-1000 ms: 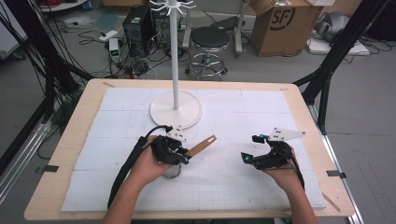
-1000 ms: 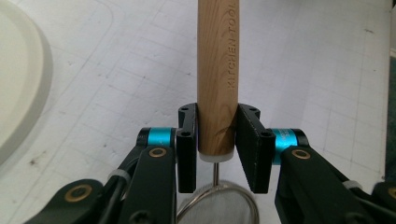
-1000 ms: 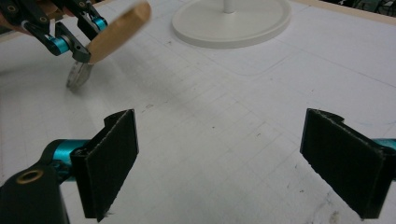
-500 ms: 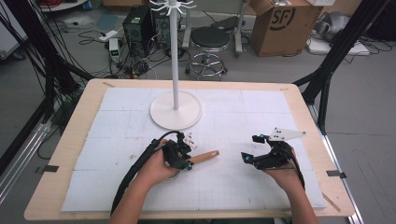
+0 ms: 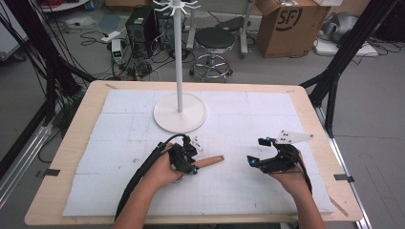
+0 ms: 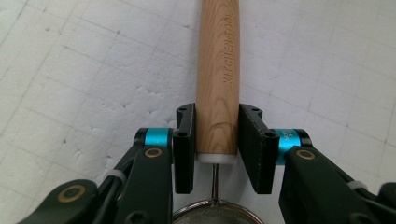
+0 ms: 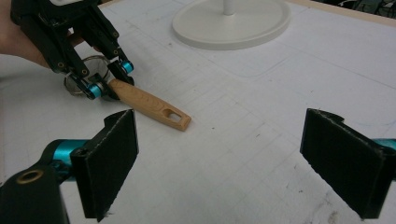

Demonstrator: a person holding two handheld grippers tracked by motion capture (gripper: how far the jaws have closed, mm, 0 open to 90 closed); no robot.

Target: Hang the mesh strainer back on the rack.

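When you look from the high view, the left gripper (image 5: 187, 160) is low over the white mat (image 5: 248, 191), clamped on the wooden handle (image 5: 209, 161) of a small strainer, while the right gripper (image 5: 270, 160) waits near it to the right. From the left gripper view, the jaws squeeze the handle (image 6: 218, 84) just above the mesh bowl (image 6: 217, 218), so I think the picking-up step is in hand and the next move calls for a steady lift, maybe to the white hook stand (image 5: 180, 102). From the right gripper view, its own jaws stand wide apart with nothing between them, pointing at the strainer (image 7: 140, 100) on the mat.
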